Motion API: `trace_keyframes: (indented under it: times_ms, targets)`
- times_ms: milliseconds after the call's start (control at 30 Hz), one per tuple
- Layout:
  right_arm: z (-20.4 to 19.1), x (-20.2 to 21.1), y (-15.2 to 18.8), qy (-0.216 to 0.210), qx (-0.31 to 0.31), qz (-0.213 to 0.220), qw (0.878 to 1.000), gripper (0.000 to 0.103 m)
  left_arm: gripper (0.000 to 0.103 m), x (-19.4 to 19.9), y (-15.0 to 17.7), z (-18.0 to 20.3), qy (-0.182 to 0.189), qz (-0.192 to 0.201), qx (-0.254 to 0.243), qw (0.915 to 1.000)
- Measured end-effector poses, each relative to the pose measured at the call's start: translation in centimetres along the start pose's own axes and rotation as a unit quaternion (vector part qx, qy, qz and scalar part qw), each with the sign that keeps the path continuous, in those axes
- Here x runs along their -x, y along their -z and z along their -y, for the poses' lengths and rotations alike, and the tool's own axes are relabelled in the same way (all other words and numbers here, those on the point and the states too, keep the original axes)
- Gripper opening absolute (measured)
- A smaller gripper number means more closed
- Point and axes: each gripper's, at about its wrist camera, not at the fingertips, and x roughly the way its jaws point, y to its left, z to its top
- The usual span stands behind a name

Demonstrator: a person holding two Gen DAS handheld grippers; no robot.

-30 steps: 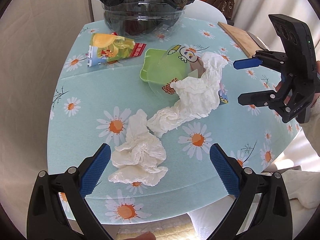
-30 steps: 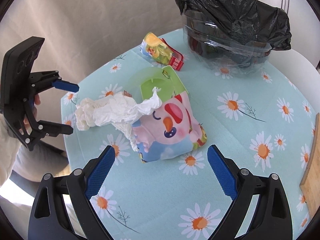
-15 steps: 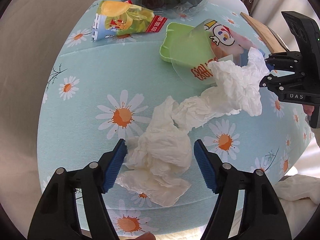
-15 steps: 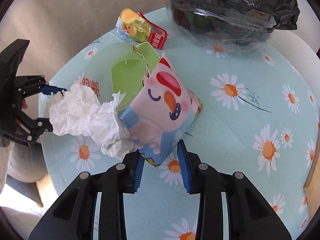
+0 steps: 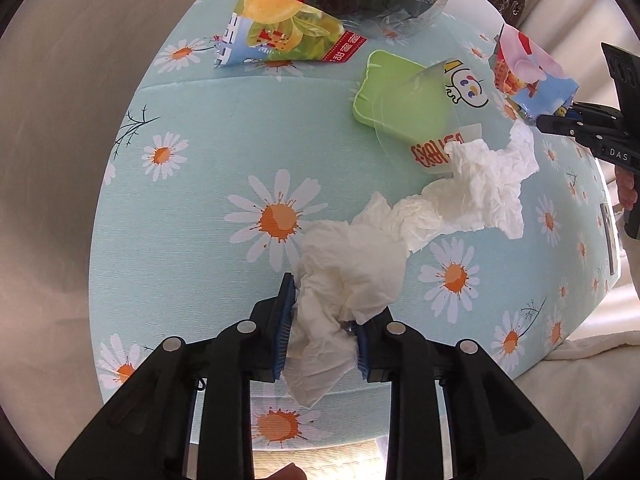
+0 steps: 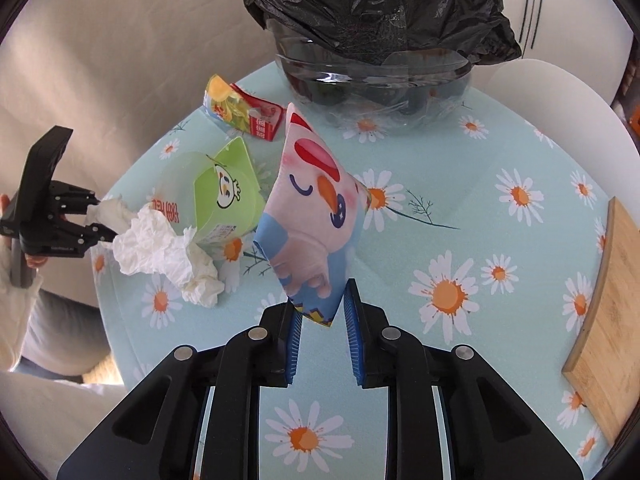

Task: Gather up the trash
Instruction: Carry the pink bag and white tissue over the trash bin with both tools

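Observation:
My left gripper (image 5: 322, 320) is shut on a crumpled white tissue (image 5: 352, 272) near the table's front edge; a second tissue (image 5: 476, 196) trails from it toward the right. My right gripper (image 6: 322, 332) is shut on the lower corner of a pink-and-blue cartoon snack bag (image 6: 312, 224) and holds it upright above the table; the bag also shows in the left wrist view (image 5: 528, 72). A green plastic tray with a clear lid (image 5: 396, 96) and a yellow lemon wrapper (image 5: 280, 32) lie on the table. The bin with a black liner (image 6: 380, 20) stands at the back.
The round table has a light blue daisy cloth (image 5: 200, 208). A wooden board (image 6: 604, 312) lies at the right edge. Beige curtain hangs behind the table on the left. The left gripper shows in the right wrist view (image 6: 100, 216) at the table's left edge.
My left gripper has closed on the near tissue. My right gripper has closed on the cartoon bag and lifted it up off the table.

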Motion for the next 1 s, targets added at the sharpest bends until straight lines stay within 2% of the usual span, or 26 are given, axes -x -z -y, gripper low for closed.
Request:
trace_keyframes:
  times_ms: [200,467,1000]
  targets:
    - [0.2,0.8,1.1,0.002,-0.010,0.001,1.000,0.019,0.027,2.7,0.7,-1.0,-0.024,0.006,0.000,0.9997]
    - [-0.5,2.5,2.3,-0.005,-0.022,0.025,0.999,0.019,0.027,5.9,3.0,-1.8,-0.060,0.030,-0.003,0.9978]
    - [-3.2,7.2,5.0,0.045,-0.024,0.071,0.996,0.019,0.027,10.0,4.6,-1.6,-0.072,0.075,-0.021,0.9943]
